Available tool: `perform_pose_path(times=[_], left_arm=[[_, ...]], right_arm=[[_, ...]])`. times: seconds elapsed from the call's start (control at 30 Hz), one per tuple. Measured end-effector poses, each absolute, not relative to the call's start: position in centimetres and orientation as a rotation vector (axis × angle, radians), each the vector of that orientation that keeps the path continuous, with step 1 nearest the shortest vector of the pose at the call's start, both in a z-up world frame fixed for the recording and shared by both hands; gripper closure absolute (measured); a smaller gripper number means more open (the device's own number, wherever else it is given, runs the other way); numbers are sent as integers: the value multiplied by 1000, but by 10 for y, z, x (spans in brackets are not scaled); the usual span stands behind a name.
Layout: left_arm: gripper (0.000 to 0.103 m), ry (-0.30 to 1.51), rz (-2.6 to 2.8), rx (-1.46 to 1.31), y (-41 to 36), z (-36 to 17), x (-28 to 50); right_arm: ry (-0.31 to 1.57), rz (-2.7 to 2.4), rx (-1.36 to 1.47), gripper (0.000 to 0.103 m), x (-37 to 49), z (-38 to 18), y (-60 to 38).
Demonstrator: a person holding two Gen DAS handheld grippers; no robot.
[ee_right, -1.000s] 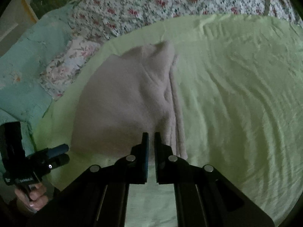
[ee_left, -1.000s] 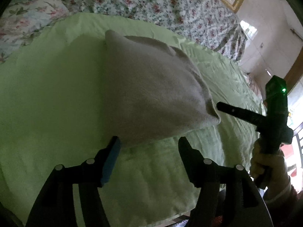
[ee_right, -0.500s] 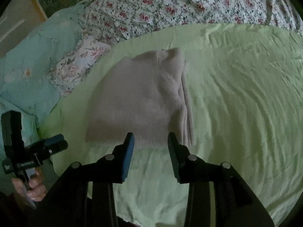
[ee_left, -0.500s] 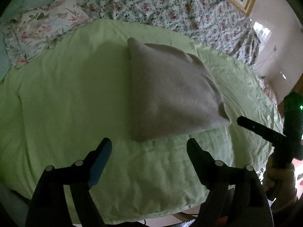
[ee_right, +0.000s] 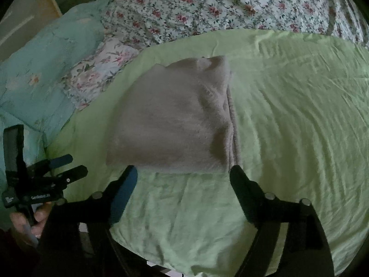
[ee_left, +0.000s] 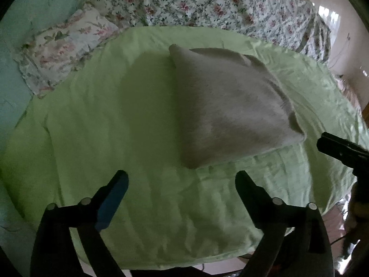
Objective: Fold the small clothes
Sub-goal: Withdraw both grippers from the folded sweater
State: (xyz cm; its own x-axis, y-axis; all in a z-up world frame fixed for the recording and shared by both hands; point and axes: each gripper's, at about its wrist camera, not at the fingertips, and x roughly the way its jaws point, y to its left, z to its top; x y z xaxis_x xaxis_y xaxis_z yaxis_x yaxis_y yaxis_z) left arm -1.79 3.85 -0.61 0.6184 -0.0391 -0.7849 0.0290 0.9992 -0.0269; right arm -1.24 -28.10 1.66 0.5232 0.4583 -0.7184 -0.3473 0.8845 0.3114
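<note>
A folded beige fuzzy garment (ee_left: 230, 106) lies flat on the light green sheet (ee_left: 110, 120). My left gripper (ee_left: 182, 180) hovers just short of the garment's near corner, its jaws opening wide with nothing between them. In the right wrist view the same garment (ee_right: 175, 120) lies ahead, layered edges along its right side. My right gripper (ee_right: 184, 175) sits at the garment's near edge, jaws opening, empty. The right gripper also shows in the left wrist view as a dark finger (ee_left: 341, 150) at the far right.
The green sheet (ee_right: 288, 115) covers a round surface whose front edge drops off below the grippers. A floral bedspread (ee_left: 207, 0) lies behind it, a floral pillow (ee_left: 64, 48) and teal bedding (ee_right: 41, 69) to the left. A hand (ee_right: 25, 226) holds the left gripper.
Both grippers have let go of the garment and drawn back from it, jaws spreading from nearly shut to wide. The garment now lies free on the sheet.
</note>
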Motion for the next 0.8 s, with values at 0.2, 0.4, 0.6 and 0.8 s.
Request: perform_pose_path(times=[0.2, 0.4, 0.6, 0.8], left_arm=[[5, 919, -6, 36, 38, -9, -20], [2, 911, 19, 56, 38, -4, -19], [1, 895, 23, 67, 36, 3, -17], [1, 893, 33, 76, 34, 4, -15]], right_arm=[[940, 493, 118, 18, -17, 7, -277], [944, 485, 106, 14, -21, 7, -279], [931, 481, 106, 11, -19, 11, -282], [935, 489, 109, 10, -19, 10, -278]])
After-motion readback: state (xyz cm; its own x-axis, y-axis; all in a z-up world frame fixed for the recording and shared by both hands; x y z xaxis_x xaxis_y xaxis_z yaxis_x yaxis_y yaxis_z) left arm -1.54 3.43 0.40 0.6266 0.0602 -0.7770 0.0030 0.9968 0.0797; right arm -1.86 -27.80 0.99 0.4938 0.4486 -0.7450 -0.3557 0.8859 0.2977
